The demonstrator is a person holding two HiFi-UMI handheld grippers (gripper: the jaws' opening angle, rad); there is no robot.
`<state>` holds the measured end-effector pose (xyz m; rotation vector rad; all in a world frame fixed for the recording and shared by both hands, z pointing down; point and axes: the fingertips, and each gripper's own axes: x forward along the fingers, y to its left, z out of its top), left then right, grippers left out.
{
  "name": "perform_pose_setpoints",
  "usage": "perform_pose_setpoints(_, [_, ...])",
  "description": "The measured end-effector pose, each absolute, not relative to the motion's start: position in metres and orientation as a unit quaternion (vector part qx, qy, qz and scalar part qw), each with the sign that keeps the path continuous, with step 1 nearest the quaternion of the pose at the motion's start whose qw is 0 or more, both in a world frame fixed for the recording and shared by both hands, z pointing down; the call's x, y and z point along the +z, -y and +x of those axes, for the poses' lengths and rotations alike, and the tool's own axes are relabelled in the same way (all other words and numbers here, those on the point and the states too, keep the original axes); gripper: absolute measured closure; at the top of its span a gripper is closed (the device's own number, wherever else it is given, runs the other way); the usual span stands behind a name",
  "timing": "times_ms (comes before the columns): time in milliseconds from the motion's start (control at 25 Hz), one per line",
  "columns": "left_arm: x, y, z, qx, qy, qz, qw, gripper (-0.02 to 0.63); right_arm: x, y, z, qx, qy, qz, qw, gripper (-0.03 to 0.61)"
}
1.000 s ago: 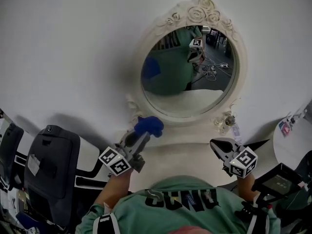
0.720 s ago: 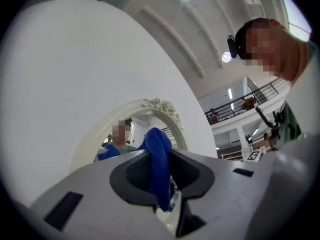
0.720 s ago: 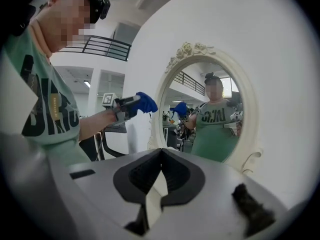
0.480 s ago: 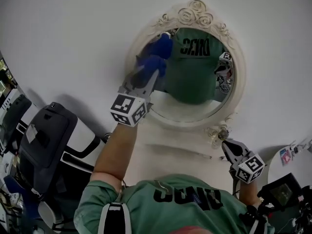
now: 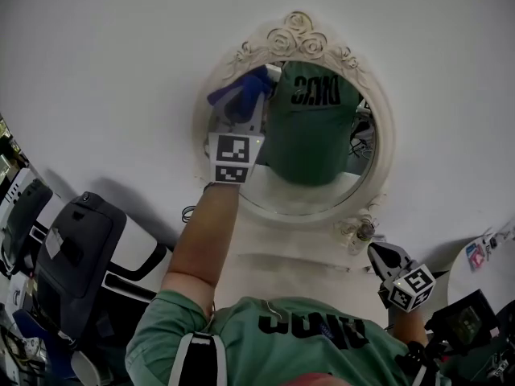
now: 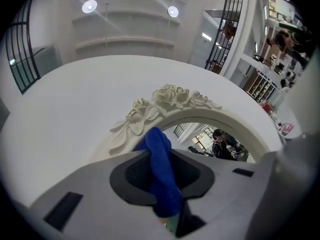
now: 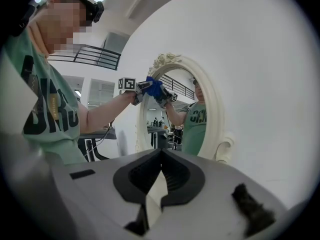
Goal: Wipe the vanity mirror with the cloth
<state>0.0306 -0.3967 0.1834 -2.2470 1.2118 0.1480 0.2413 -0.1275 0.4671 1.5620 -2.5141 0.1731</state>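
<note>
An oval vanity mirror with a cream rose-carved frame point(image 5: 299, 30) hangs on the white wall. Its glass point(image 5: 322, 135) reflects a green shirt. My left gripper point(image 5: 244, 101) is raised to the glass's upper left, shut on a blue cloth point(image 5: 241, 89) that meets the glass there. In the left gripper view the cloth point(image 6: 161, 174) bulges between the jaws under the frame's roses point(image 6: 170, 96). My right gripper point(image 5: 381, 256) hangs low, below the mirror's lower right, shut and empty. The right gripper view shows the mirror frame point(image 7: 212, 114) side-on and the cloth point(image 7: 154, 88) against the glass.
A black padded chair point(image 5: 76, 248) stands at lower left. A small ornament point(image 5: 360, 233) sits at the frame's lower right. A white round table edge point(image 5: 483, 256) and a black device point(image 5: 463, 320) are at the far right.
My left gripper has carried the blue cloth up from below the mirror onto the upper left of the glass. The right gripper has stayed low at the right, drifting slightly down.
</note>
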Motion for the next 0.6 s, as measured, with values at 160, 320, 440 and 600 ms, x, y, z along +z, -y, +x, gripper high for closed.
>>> perform_pose_setpoints(160, [0.171,0.396,0.052,0.056,-0.446,-0.838,0.309,0.518,0.469,0.126,0.251,0.063,0.836,0.538,0.085,0.566])
perform_pose_setpoints(320, [0.163,0.379,0.091,0.036,-0.421,-0.832,0.358,0.518,0.472,0.124,0.258,0.066,0.83,0.548,0.081,0.566])
perform_pose_setpoints(440, [0.163,0.36,0.134,0.012,-0.394,-0.828,0.398,0.518,0.474,0.125,0.261,0.066,0.829,0.55,0.076,0.566])
perform_pose_setpoints(600, [0.166,0.342,0.184,-0.014,-0.364,-0.829,0.425,0.52,0.477,0.125,0.264,0.066,0.831,0.548,0.07,0.566])
